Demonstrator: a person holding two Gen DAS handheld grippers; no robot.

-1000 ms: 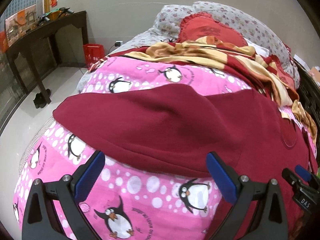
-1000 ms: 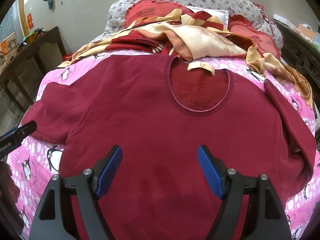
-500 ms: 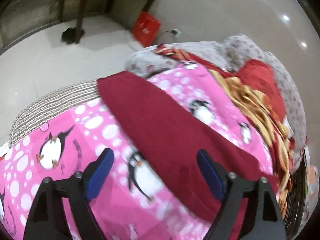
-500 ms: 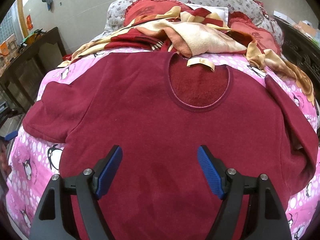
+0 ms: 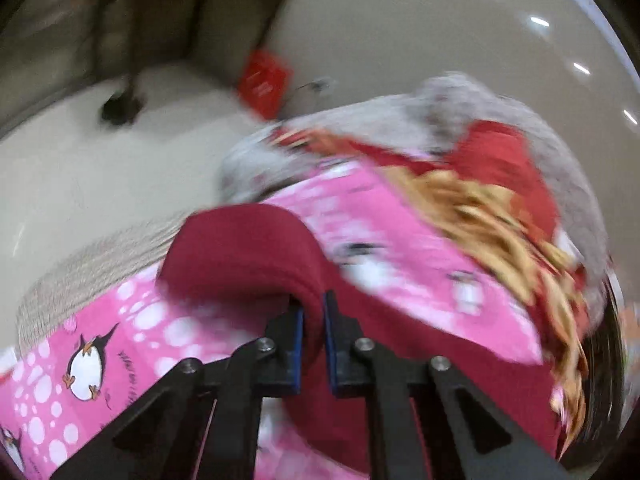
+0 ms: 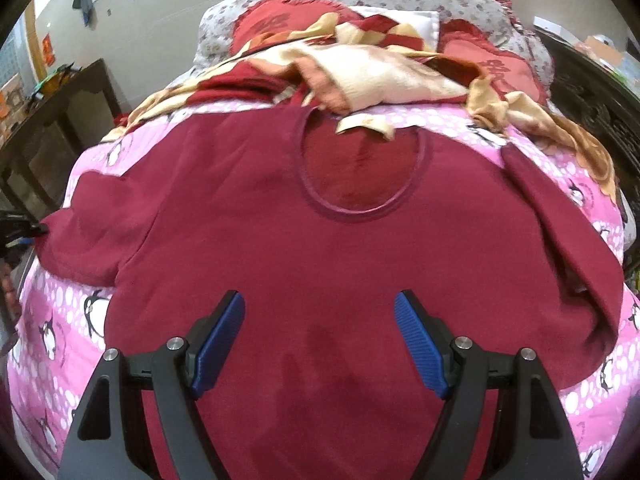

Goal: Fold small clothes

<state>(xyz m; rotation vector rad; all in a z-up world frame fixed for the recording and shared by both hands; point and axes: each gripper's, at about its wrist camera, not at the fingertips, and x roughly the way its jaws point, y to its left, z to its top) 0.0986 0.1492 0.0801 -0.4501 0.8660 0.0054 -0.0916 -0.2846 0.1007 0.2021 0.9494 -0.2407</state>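
The right gripper [image 6: 318, 338] hovers with jaws spread wide over the lower body of the maroon sweater [image 6: 320, 264], which lies flat on the pink penguin blanket [image 6: 56, 320]. At the bed's left edge, the left gripper [image 5: 311, 334] pinches the sweater's sleeve end [image 5: 240, 252]. Beyond the collar lies a crumpled red-and-cream blanket [image 6: 360, 76].

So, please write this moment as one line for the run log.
left gripper: shut on sleeve | right gripper: open, over maroon shirt | shirt: flat on pink blanket

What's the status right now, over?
Left gripper shut on sleeve. Right gripper open over maroon top. Blanket touches collar.
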